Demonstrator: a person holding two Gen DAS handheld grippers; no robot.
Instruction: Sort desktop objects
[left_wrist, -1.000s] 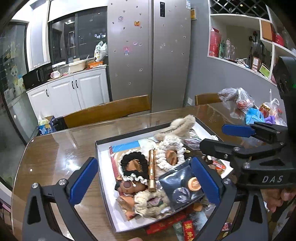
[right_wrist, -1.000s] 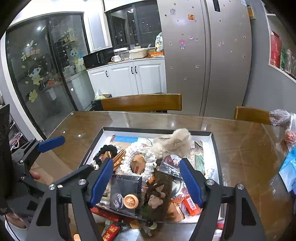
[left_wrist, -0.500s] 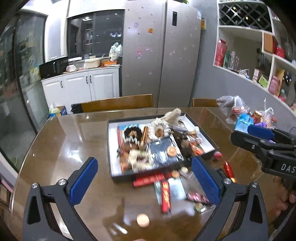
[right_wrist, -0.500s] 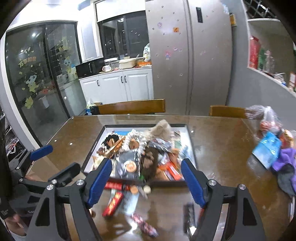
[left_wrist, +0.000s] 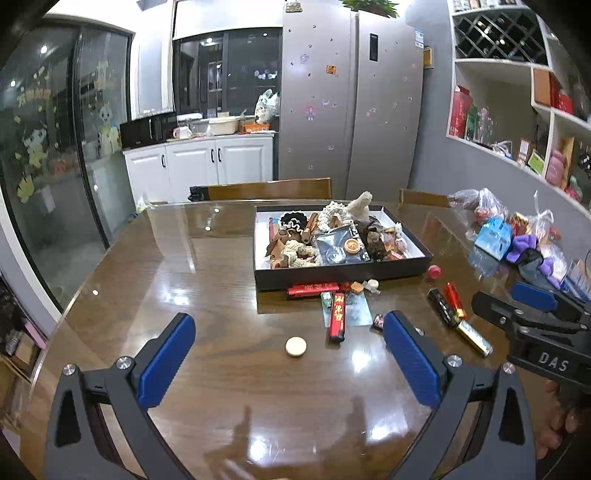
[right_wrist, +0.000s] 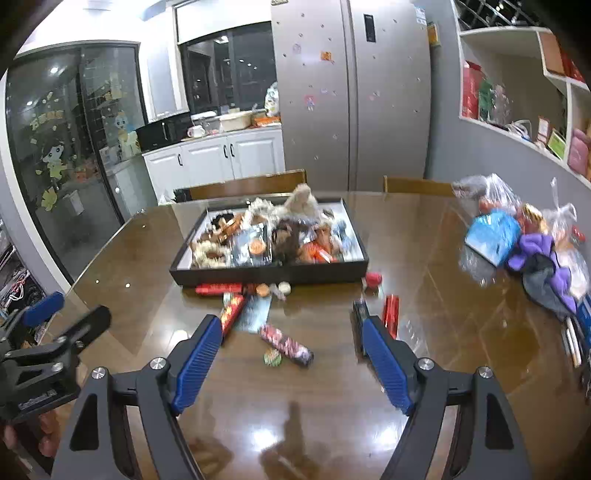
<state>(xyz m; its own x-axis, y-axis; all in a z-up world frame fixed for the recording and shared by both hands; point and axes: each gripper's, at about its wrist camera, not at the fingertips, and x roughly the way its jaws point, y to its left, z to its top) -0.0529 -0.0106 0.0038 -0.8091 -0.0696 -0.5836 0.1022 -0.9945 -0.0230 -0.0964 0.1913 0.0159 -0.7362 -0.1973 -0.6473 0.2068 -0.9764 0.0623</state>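
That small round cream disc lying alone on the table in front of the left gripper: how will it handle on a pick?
The cream disc lies flat and looks thin, so fingers may struggle to get under it. The glossy table suggests it will probably slide when nudged. On edge, it would likely roll.

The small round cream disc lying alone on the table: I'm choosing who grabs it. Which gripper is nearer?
Left. The disc lies just ahead of the open left gripper; the right gripper hangs off to its right.

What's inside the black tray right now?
The black tray holds a heap: cream knitted rings, a dark pouch, a fuzzy beige toy, small packets. Whatever lies underneath is covered.
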